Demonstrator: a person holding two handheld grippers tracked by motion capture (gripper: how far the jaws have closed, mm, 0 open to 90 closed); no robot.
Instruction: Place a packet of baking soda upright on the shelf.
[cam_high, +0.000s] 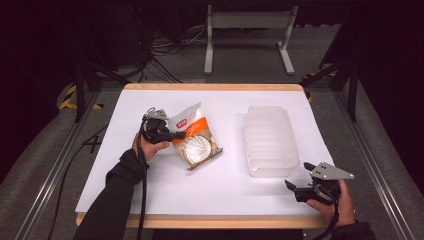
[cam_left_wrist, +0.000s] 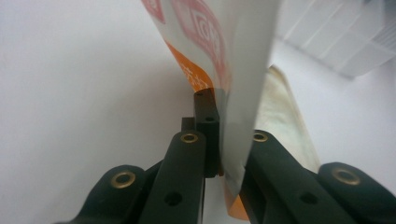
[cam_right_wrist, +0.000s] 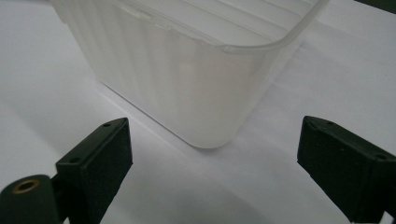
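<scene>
A snack bag (cam_high: 196, 137), white and orange with a clear window, is tilted up at its left edge on the white table (cam_high: 150, 190). My left gripper (cam_high: 181, 134) is shut on that edge of the snack bag (cam_left_wrist: 219, 60); its fingers (cam_left_wrist: 205, 116) pinch the film from both sides. A translucent plastic tub (cam_high: 270, 140) stands right of the bag. My right gripper (cam_high: 295, 180) rests near the table's front right corner, open, its jaws wide apart and pointing at the near corner of the tub (cam_right_wrist: 196, 79) with nothing between them.
The table's wooden edge (cam_high: 210, 87) runs along the back, and a metal frame (cam_high: 247, 35) stands on the floor beyond it. Rails and cables lie along the floor at both sides.
</scene>
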